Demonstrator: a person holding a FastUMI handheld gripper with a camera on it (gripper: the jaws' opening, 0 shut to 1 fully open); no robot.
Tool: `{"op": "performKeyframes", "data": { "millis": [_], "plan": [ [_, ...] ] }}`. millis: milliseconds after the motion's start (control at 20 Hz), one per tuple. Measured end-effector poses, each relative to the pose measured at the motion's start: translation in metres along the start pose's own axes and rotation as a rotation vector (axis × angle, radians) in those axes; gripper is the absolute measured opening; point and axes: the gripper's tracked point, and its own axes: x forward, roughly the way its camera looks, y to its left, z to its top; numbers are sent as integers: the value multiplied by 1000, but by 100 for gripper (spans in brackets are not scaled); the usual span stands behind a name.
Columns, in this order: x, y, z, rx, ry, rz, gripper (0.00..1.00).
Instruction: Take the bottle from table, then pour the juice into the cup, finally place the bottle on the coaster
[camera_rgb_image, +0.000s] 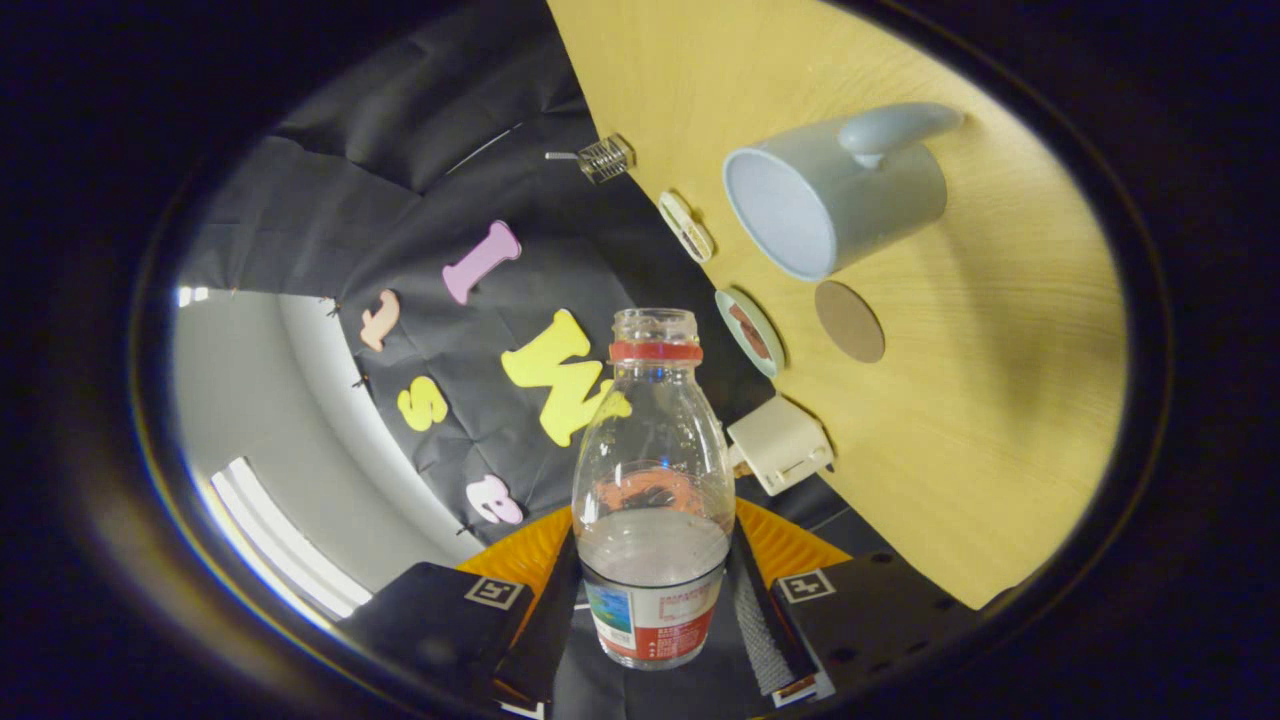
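Note:
A clear plastic bottle (652, 470) with a red neck ring and no cap sits between my fingers, and my gripper (655, 610) is shut on its labelled lower part. A little liquid lies in the bottle. The whole view is rolled, so the wooden table (1000, 420) stands off to one side. A pale blue-grey cup (835, 190) with a handle stands on that table, beyond the bottle's mouth, its opening facing me. A round brown coaster (849, 321) lies flat on the wood between the cup and the bottle.
Along the table's edge sit a small wire spring-like piece (606, 158), a cream oval disc (686, 226), a round green-rimmed disc (750, 332) and a cream box-shaped piece (780, 443). Black cloth hangs behind.

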Motion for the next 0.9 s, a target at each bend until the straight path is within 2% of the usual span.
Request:
{"op": "performKeyframes", "data": {
  "millis": [200, 300, 450, 700, 900],
  "plan": [
    [-11, 2, -2, -105, -15, 11, 77],
    [-15, -1, -12, -201, -9, 1, 77],
    [-23, -12, -20, -422, 2, -25, 77],
    [-32, -27, -26, -789, 5, -116, 77],
    [-38, -14, -41, -1048, 23, -128, 77]
  ]
}}
